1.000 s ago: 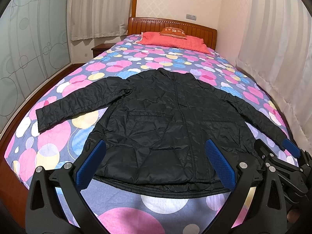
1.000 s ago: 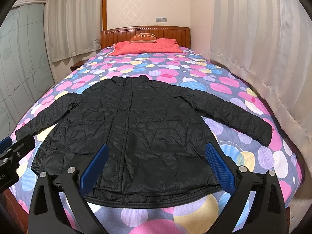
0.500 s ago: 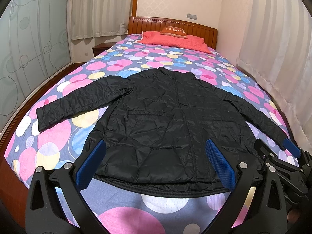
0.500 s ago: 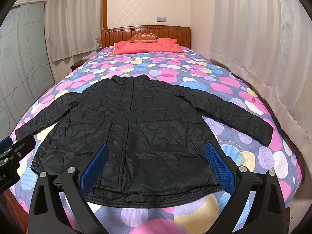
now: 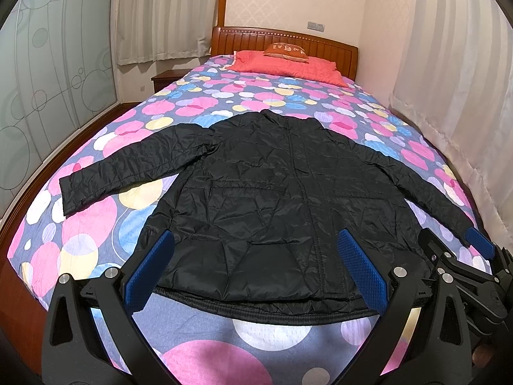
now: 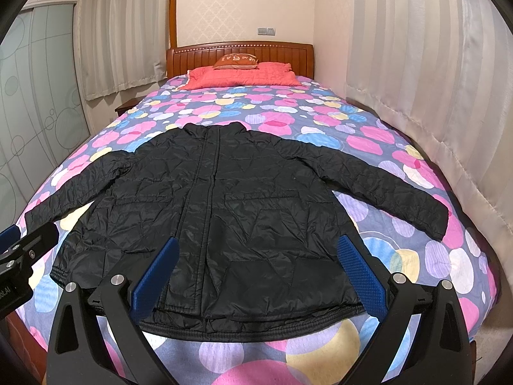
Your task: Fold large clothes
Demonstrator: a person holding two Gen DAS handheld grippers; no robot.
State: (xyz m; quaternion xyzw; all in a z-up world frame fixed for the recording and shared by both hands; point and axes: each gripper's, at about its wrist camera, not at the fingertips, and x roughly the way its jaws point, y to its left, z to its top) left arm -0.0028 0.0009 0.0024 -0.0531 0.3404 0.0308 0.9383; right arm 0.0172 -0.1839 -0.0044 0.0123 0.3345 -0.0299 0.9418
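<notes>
A black quilted jacket [image 5: 272, 199] lies flat on the bed, front up, collar away from me, both sleeves spread out to the sides. It also shows in the right wrist view [image 6: 224, 218]. My left gripper [image 5: 256, 269] is open and empty, held above the jacket's hem. My right gripper [image 6: 256, 272] is open and empty, also above the hem. The right gripper shows at the right edge of the left wrist view [image 5: 461, 256]; the left gripper shows at the left edge of the right wrist view [image 6: 22, 250].
The bed [image 5: 96, 224] has a spotted pink, blue and yellow cover. A red pillow [image 5: 288, 67] and a wooden headboard [image 5: 256, 38] are at the far end. Curtains [image 6: 433, 96] hang along the right side; a glass sliding door [image 5: 48, 96] is on the left.
</notes>
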